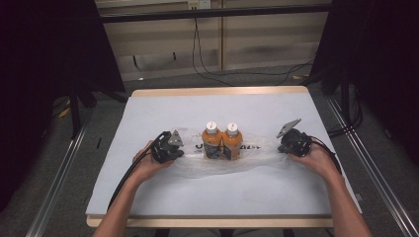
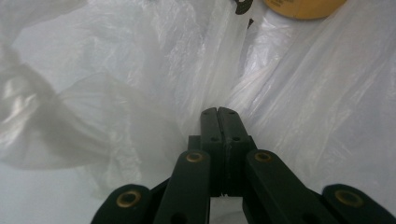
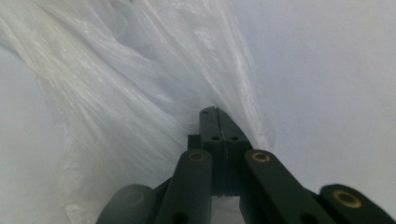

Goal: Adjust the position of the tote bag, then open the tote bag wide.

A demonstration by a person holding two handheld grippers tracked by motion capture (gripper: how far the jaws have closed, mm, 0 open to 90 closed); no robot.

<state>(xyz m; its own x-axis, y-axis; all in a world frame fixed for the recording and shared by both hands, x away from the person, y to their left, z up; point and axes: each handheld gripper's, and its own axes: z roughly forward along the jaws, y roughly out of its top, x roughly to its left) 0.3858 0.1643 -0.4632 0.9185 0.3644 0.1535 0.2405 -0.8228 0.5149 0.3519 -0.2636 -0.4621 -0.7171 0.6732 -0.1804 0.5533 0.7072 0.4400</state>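
Black claws (image 2: 218,112) on crinkled translucent bag (image 2: 140,70)

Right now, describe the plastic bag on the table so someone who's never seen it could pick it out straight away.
On the white table, look to the middle, between the person's two hands. There a clear plastic bag lies crumpled and stretched sideways, the left gripper shut on one end and the right gripper on the other. It alone is see-through, and two orange bottles with white caps stand upright at its middle.

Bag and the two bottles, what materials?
Translucent white bag: looks like thin glossy plastic film, crinkled, light showing through; both grippers, left and right, are shut on it. Two orange bottles: probably clear plastic holding orange liquid, with white caps; glass can't be ruled out.
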